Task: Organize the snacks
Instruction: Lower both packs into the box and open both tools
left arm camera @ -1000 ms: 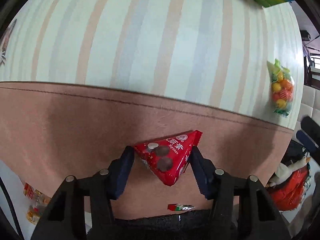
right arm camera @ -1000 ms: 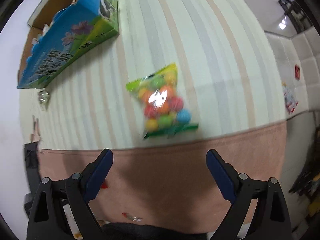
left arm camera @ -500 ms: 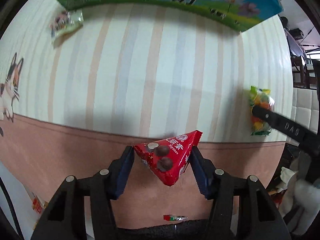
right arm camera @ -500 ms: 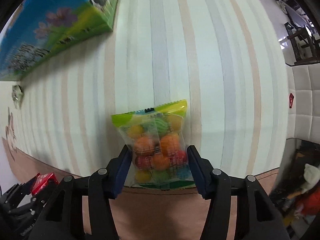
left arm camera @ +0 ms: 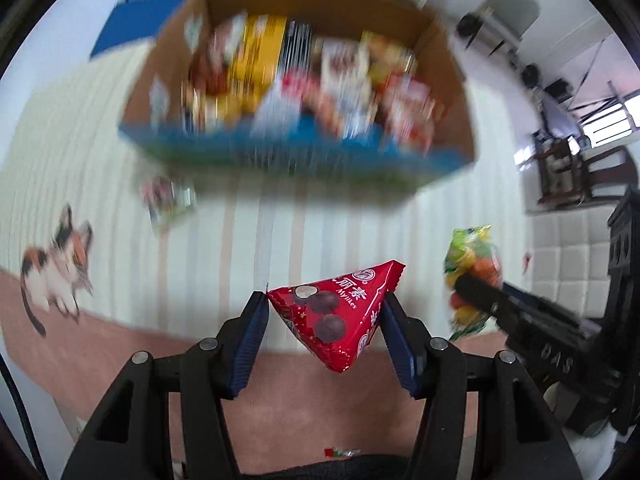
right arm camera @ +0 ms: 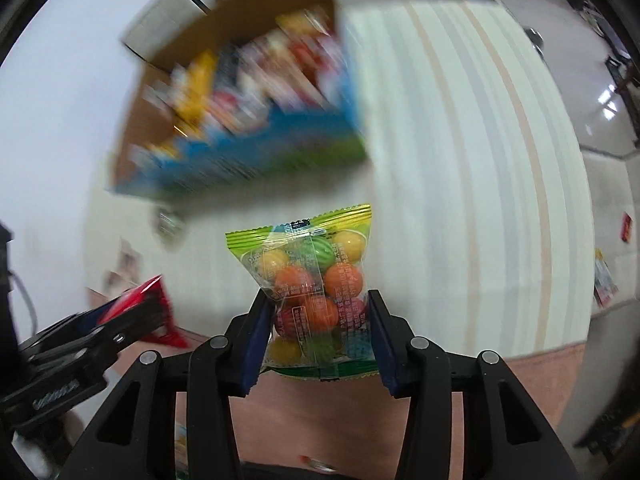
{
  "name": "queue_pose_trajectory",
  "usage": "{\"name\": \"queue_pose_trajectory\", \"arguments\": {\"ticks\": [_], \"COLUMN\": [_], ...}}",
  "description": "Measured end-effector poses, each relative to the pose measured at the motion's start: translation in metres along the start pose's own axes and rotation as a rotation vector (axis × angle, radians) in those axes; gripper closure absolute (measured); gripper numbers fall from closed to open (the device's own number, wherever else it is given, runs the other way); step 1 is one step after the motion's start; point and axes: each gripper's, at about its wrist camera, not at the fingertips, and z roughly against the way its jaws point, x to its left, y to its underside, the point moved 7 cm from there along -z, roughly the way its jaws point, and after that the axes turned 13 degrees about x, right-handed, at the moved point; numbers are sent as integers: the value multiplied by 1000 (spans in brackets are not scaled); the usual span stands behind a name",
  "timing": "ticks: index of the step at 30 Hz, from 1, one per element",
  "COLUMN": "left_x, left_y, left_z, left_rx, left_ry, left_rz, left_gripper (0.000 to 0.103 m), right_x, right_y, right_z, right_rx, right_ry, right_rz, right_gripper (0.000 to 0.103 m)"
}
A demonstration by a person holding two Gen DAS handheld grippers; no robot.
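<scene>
Aloft, a red triangular snack packet point(left arm camera: 338, 322) is clamped by the left hand-held gripper point(left arm camera: 322, 338). A gumball bag point(right arm camera: 318, 294) is clamped by the right hand-held gripper point(right arm camera: 318, 338). Both are pointed at the blurred snack box point(left arm camera: 304, 152) on the striped bench point(left arm camera: 280, 240).

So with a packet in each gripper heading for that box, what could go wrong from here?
The left gripper pinches the red triangular chocolate packet only by its corners, so it could twist free. The open cardboard box already looks crowded with snacks, so a drop may land on top and slide out. The right gripper, holding the clear bag of coloured gumballs, travels close by; they might bump.
</scene>
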Motion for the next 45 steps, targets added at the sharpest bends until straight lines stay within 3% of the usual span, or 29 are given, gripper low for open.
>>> {"name": "queue_pose_trajectory", "arguments": {"ticks": [4,7,11,14,19,24,35,38,39,45], "left_x": [-1,0,15,26,35,43,45,48,48,49], "left_y": [-69,-144,-224,-265,-306,-324,-324,-323,-323,-310], "left_z": [43,62,53,29,1,-25,-37,-34,-32,-1], "left_rx": [-54,-70,-24,39,122,184,214,197,189,77], "left_ry": [27,13,1,-5,-15,-13,-21,2,2,-19], "left_rz": [-42,-58,-43,-43,-53,-42,-26,-5,-6,-37], "left_gripper": [49,49,49,49,49,49,46,24,18,17], "right_x": [45,68,80,85,95,99,92,91,91,95], "right_y": [-43,-90,-163,-200,-248,-270,-289,-291,-291,-278], "right_z": [49,61,57,44,15,-17,-42,-43,-42,-23], "right_rx": [-69,-112,-146,-133,-112,-64,-44,-34,-34,-66], "right_ry": [-85,-79,-46,-43,-8,35,64,42,41,78], "right_rz": [30,39,8,-19,-27,-24,-29,-41,-47,-37], "right_gripper": [54,54,54,54,54,54,52,35,24,12]}}
